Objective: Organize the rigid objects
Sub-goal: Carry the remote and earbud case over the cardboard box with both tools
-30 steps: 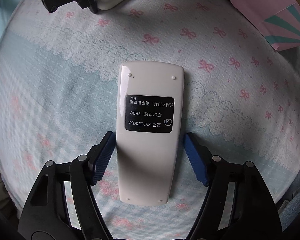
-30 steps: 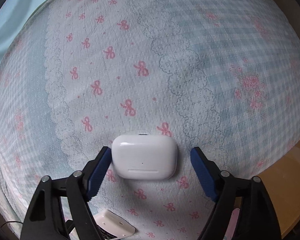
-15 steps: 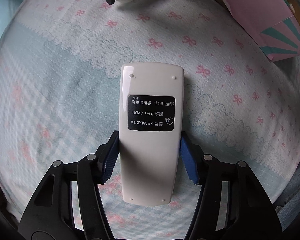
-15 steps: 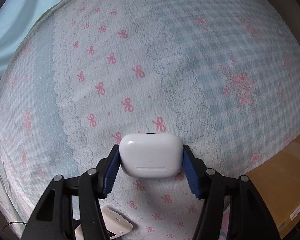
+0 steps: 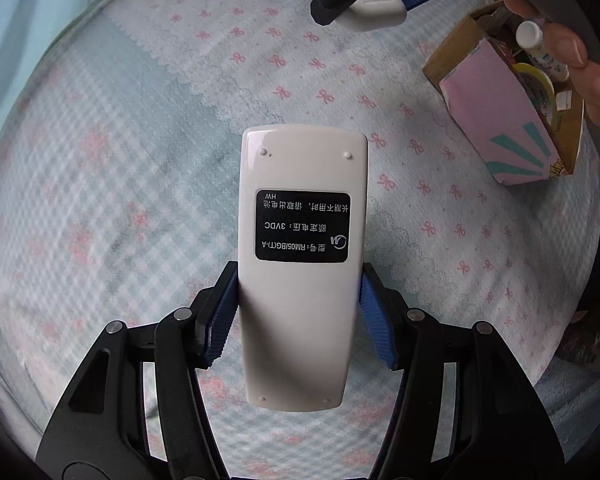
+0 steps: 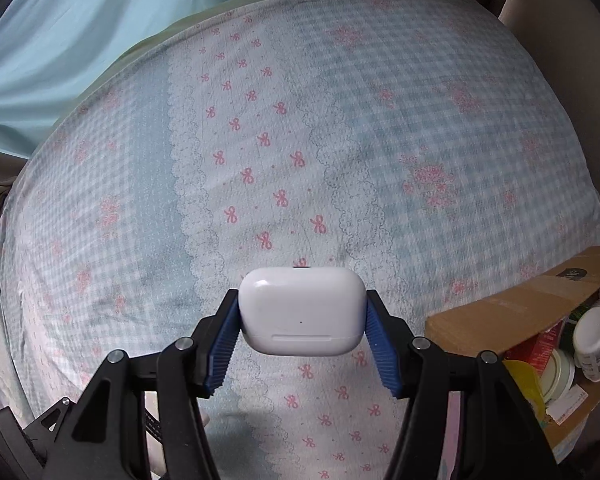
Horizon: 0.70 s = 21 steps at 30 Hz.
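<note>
In the left wrist view my left gripper (image 5: 298, 300) is shut on a cream remote control (image 5: 302, 272), held back side up with its black label showing, lifted above the bed. In the right wrist view my right gripper (image 6: 302, 320) is shut on a white earbuds case (image 6: 302, 312), also raised off the cloth. The right gripper with the earbuds case (image 5: 374, 2) also shows at the top edge of the left view, with a person's hand (image 5: 572, 40) behind it.
A bed sheet (image 6: 340, 140) in blue check with pink bows lies under both grippers. A pink and cardboard box (image 5: 512, 120) with tape and bottles inside stands at the right; the same box (image 6: 540, 320) shows at the lower right of the right view.
Both grippers closed on their objects and rose from the bed, the remote in the left and the earbuds case in the right. The box has come further into view.
</note>
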{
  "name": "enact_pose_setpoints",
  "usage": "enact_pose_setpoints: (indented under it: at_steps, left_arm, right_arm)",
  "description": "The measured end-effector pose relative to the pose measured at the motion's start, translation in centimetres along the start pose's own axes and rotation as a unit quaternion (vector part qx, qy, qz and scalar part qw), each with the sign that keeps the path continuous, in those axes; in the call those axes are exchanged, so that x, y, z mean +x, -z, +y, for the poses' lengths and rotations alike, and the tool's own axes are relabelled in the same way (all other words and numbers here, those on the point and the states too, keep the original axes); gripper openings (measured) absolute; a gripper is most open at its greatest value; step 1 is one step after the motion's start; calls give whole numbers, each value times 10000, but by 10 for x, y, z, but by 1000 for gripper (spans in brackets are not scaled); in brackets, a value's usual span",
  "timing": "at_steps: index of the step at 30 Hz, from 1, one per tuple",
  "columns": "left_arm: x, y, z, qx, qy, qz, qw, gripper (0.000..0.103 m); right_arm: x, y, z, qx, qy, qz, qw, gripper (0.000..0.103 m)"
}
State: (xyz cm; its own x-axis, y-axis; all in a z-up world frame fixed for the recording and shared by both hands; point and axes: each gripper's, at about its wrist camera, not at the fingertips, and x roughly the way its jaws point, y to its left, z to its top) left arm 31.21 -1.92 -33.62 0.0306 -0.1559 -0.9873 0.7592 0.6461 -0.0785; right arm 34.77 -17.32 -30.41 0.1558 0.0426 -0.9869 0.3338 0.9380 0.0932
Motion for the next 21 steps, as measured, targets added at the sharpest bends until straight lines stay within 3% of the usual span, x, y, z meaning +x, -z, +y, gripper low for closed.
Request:
enact_pose_setpoints:
  at_steps: [10,21]
  left_arm:
    - [-76,19,-37,-245,174,-491,9983,55]
    - [-125,-10,-93,-187,473,-878,9948,55]
  right_arm:
    - [-73,29,2,179,-268,-234,9992,56]
    - [-165,85,-77,584,-387,-554,9960,56]
